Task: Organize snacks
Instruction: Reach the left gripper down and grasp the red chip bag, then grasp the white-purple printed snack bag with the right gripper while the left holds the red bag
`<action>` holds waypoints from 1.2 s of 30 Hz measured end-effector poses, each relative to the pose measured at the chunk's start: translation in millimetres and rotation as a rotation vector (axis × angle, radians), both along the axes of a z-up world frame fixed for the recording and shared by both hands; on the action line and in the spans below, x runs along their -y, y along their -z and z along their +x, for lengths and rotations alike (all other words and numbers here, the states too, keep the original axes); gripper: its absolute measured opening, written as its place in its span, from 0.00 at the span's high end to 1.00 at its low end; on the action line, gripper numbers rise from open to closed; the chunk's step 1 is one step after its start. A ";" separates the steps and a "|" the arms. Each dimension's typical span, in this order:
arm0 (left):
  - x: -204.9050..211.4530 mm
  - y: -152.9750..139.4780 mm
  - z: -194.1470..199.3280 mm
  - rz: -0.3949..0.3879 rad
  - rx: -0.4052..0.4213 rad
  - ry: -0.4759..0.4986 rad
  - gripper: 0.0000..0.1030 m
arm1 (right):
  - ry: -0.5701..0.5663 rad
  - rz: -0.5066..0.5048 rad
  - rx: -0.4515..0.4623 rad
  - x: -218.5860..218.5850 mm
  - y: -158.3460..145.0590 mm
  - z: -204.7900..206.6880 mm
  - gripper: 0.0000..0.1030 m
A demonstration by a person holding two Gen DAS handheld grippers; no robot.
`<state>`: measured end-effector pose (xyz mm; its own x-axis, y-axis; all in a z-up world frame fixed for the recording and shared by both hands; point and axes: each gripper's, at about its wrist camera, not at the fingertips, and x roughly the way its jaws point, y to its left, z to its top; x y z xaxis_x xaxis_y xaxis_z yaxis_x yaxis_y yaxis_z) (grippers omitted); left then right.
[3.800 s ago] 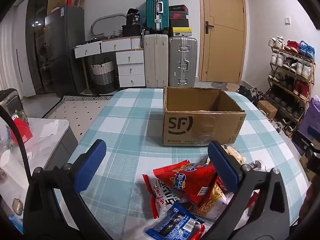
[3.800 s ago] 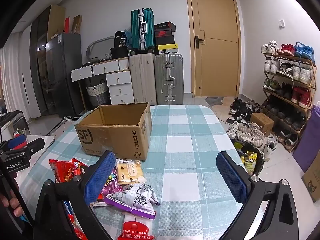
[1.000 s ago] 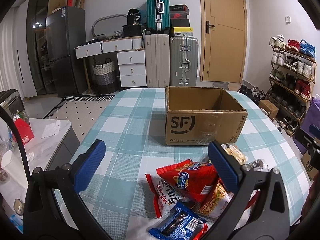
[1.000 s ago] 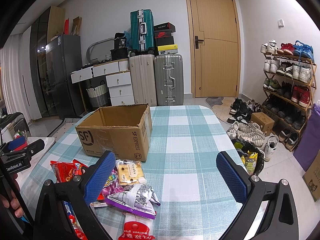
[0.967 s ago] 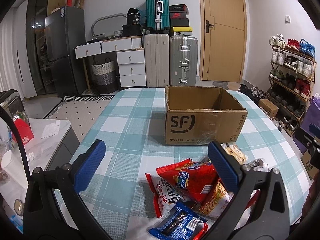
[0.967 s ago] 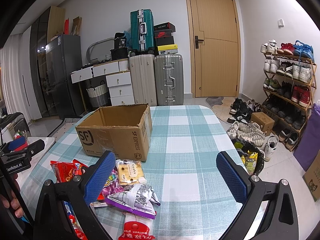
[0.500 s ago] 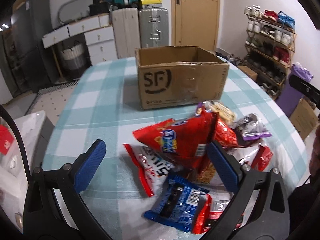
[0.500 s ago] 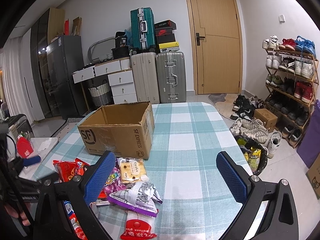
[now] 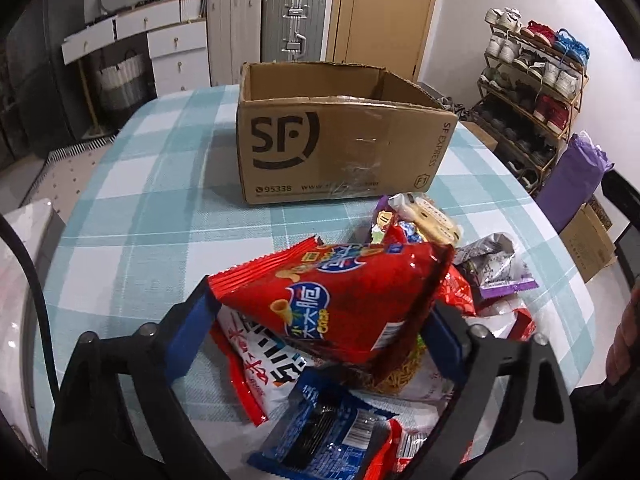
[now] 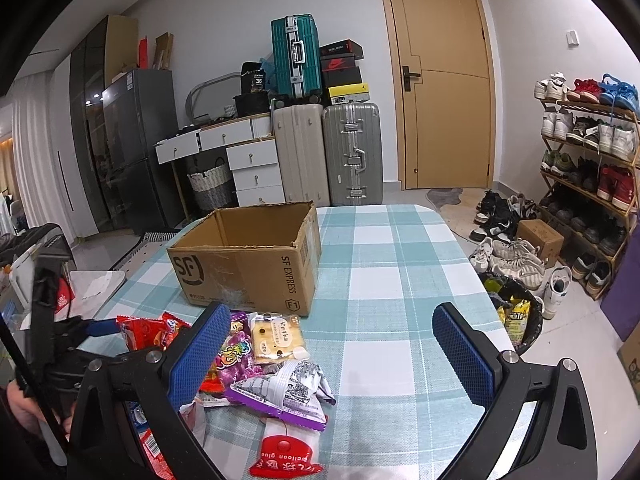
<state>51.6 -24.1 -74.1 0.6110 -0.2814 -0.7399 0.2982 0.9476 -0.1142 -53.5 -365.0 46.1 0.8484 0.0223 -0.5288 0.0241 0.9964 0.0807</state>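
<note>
Cardboard is setting the scene: the open SF box (image 9: pixel 340 136) is standing on the checked table (image 10: pixel 400 280), and as far as its visible inside shows, it is holding nothing, though its floor is lying out of sight in both views. By my judgement the sorting is only beginning, with every snack waiting outside the box.

Just in front of the box, the snack pile (image 10: pixel 256 356) is lying in a loose heap. On top of it, the big red chip bag (image 9: pixel 340 300) is sitting between the blue pads of the left gripper (image 9: pixel 320 324), whose jaws are narrowed around the bag's two sides; whether they are truly pinching it or only bracketing it, I cannot tell. The right gripper (image 10: pixel 332 356) is hovering wide open beside the pile, holding nothing.

Beneath the red bag, a red-and-white packet (image 9: pixel 256 364) and a blue wrapper (image 9: pixel 320 436) are showing partly, the gripper frame cutting them off. Nearer the box, a biscuit pack (image 10: pixel 276 338) and a purple-edged silver bag (image 10: pixel 288 392) are overlapping others, so the count is staying uncertain.
</note>
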 end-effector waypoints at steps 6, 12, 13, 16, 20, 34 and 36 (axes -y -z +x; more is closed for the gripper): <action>-5.2 2.6 5.3 -0.059 -0.023 0.029 0.25 | -0.008 0.002 -0.004 -0.6 1.1 0.1 0.00; -6.7 -1.1 1.4 -0.096 -0.040 0.083 0.45 | -0.007 0.007 -0.005 0.2 1.4 -0.2 0.00; -6.8 -2.4 -0.6 -0.102 -0.039 0.092 0.46 | -0.008 0.007 -0.006 0.1 1.3 -0.1 0.00; -9.9 -1.4 -0.4 -0.133 -0.056 0.106 0.53 | -0.004 0.013 -0.011 0.9 2.8 0.8 0.00; -18.8 -7.3 -2.0 -0.180 -0.046 0.099 0.55 | 0.003 0.016 -0.019 2.5 4.5 2.5 0.00; -42.8 -29.4 -19.2 -0.227 0.019 0.060 0.55 | 0.011 0.085 -0.048 13.7 10.4 7.8 0.00; -49.6 -33.1 -21.6 -0.241 0.028 0.048 0.55 | 0.014 0.110 -0.064 17.3 13.3 10.1 0.00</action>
